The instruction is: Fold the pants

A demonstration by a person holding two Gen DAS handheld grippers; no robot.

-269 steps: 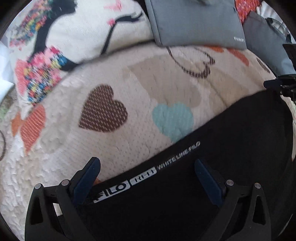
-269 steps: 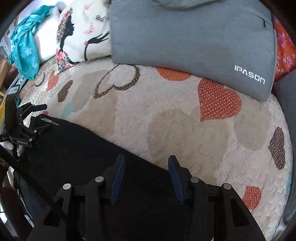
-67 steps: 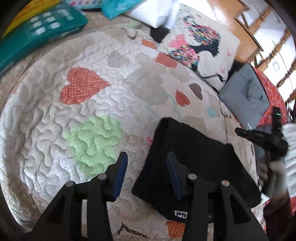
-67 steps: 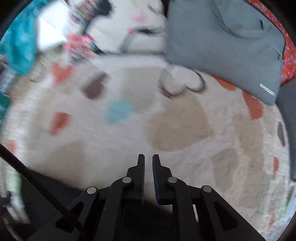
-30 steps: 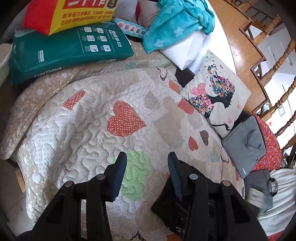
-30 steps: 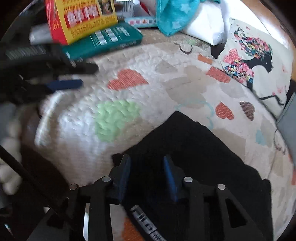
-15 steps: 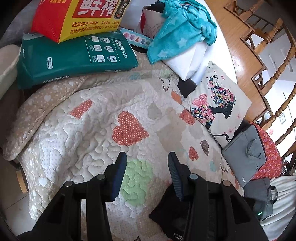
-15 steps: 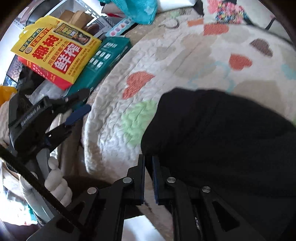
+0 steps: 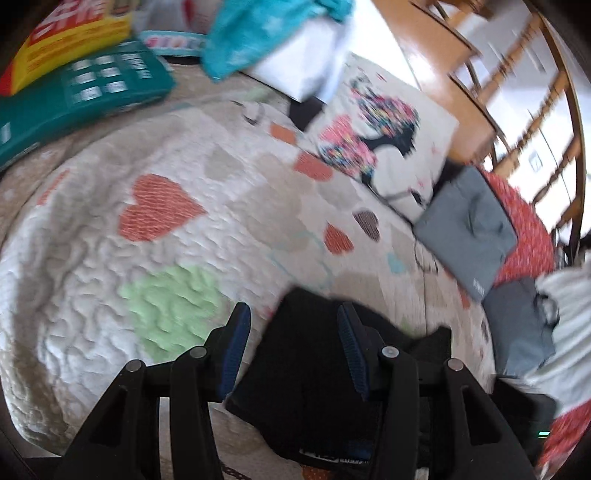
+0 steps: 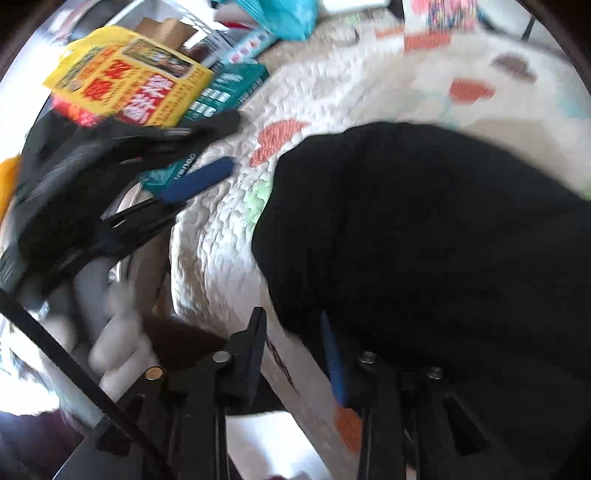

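Folded black fabric pants (image 9: 317,373) lying as a compact bundle on the cream quilted bedspread with coloured hearts (image 9: 110,229), close to its near edge, beside the pale green heart. White lettered band just visible at the bundle's near edge in the left wrist view.

Left gripper (image 9: 291,347) with blue-padded jaws spread apart, nothing between them, poised over the bundle's left corner; contact with the cloth not discernible. Same gripper, motion-blurred, at the left of the right wrist view (image 10: 207,155), held by a light-gloved hand (image 10: 114,343).

Right gripper (image 10: 295,354) with jaws parted, at the bedspread's near edge; right finger overlapped by the rim of the black cloth (image 10: 424,236), left finger clear of it. No pinch on the fabric visible.

Along the bedspread's far edge: teal flat package (image 9: 77,92), yellow and red printed bag (image 9: 55,48), turquoise fleece cloth (image 9: 266,33), white cushion with flower-haired silhouette (image 9: 376,144), grey fabric laptop sleeve (image 9: 469,229).
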